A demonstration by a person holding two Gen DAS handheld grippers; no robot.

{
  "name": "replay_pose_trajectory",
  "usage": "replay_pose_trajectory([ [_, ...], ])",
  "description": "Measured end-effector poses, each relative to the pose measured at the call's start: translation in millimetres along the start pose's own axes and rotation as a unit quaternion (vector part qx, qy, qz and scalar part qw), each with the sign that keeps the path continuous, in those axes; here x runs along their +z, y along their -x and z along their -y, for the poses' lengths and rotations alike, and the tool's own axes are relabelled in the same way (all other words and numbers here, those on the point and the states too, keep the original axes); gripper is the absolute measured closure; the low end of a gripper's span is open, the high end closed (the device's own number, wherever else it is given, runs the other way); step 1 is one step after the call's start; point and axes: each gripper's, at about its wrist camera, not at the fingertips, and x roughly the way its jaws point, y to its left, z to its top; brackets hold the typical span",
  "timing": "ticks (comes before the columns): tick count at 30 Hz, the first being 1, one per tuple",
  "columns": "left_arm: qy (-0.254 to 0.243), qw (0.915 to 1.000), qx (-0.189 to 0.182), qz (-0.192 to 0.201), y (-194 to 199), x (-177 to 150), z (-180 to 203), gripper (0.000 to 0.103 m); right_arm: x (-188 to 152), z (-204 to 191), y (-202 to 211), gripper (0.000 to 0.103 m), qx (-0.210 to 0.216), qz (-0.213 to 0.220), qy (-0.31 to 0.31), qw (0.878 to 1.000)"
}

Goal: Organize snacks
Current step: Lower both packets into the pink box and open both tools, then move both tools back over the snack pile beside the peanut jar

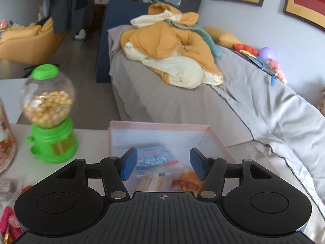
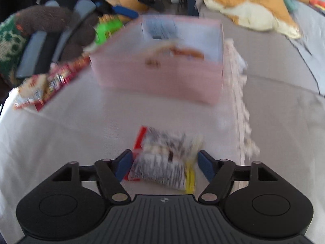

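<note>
In the left wrist view my left gripper point(image 1: 162, 162) hangs open over a pink box point(image 1: 158, 126), with nothing between its blue pads. Inside the box lie a blue packet point(image 1: 154, 158), an orange packet point(image 1: 186, 181) and a clear packet of wafers point(image 1: 150, 181). The right wrist view is blurred. There my right gripper point(image 2: 164, 162) stands open close above the white tablecloth point(image 2: 81, 142). A black-and-white snack packet point(image 2: 160, 154) with red and yellow edges lies flat between its pads. The pink box point(image 2: 158, 75) stands further ahead.
A green candy dispenser point(image 1: 50, 118) stands left of the box, with a jar point(image 1: 5, 142) beside it. Red snack packets point(image 2: 50, 83) lie at the left under a gloved hand point(image 2: 50, 18). The cloth's lace edge point(image 2: 239, 101) and a grey bed point(image 1: 172, 97) border the table.
</note>
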Motion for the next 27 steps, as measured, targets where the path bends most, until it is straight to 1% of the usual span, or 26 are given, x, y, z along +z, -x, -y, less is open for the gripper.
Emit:
replay_pose_trajectory([
  [3,-0.015,0.9997,0.009,0.016,26.8,-9.0,-6.3,0.040,-1.4,-10.7,-0.2,0.029,-0.013,0.001,0.009,1.000],
  [7,-0.025,0.9991,0.019,0.029,65.5,-19.0,-15.7,0.040,3.6,-18.3,-0.3,0.042,-0.007,-0.006,0.021,1.000],
  [12,0.012,0.9999,0.003,0.009,96.2,-44.0,-42.9,0.040,18.6,-35.2,3.8,0.046,-0.013,-0.004,0.050,0.999],
  [15,0.041,0.9989,0.020,0.008,116.6,-59.8,-64.6,0.040,31.0,-46.8,16.2,0.047,0.002,0.009,0.056,0.998],
  [17,0.062,0.9972,0.038,0.016,130.3,-68.4,-80.1,0.040,45.1,-54.9,30.0,0.047,0.011,0.028,0.063,0.998],
  [19,0.078,0.9952,0.058,0.013,138.6,-76.8,-92.9,0.040,65.0,-60.6,44.2,0.047,0.016,0.056,0.071,0.996],
  [20,0.081,0.9947,0.063,0.009,141.5,-81.6,-98.2,0.040,76.5,-62.0,49.6,0.047,0.011,0.072,0.074,0.995],
  [22,0.080,0.9946,0.067,0.001,146.4,-92.9,-105.4,0.040,103.1,-61.1,51.0,0.047,-0.012,0.097,0.077,0.992],
  [23,0.080,0.9946,0.067,-0.003,148.5,-97.9,-108.5,0.040,116.4,-59.0,46.5,0.047,-0.027,0.104,0.074,0.991],
  [25,0.081,0.9943,0.068,-0.006,154.5,-106.0,-116.1,0.040,142.3,-49.9,27.4,0.045,-0.050,0.103,0.054,0.992],
  [27,0.085,0.9939,0.070,-0.002,162.7,-110.7,-123.9,0.040,163.0,-35.4,1.9,0.039,-0.054,0.101,0.021,0.993],
])
